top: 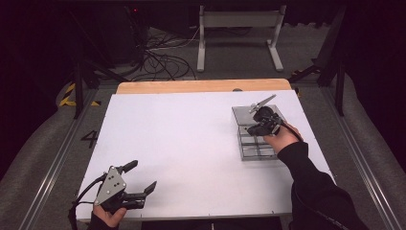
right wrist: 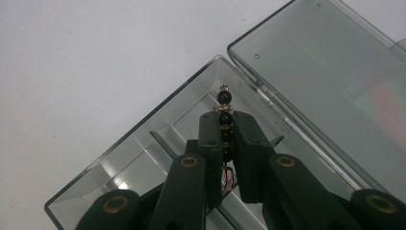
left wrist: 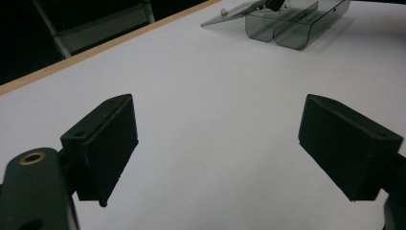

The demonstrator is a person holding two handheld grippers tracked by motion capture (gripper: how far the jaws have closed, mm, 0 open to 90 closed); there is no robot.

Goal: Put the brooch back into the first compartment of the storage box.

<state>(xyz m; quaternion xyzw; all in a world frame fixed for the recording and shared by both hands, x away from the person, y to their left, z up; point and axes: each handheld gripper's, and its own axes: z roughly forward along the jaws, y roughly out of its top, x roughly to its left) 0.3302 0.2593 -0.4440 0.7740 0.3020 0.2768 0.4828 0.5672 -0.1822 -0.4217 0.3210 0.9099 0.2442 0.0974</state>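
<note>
My right gripper (right wrist: 227,132) is clamped on a string of black beads (right wrist: 224,111), holding it above the clear compartment box (right wrist: 143,163) with its lid (right wrist: 325,76) open, probably to lay it inside; my left gripper (top: 139,178) waits spread wide and empty over the white table (top: 191,143)

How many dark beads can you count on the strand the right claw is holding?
3 at least: two on the bead strand above the right claw, over the clear compartment box; a third between the jaws. More may be hidden.
</note>
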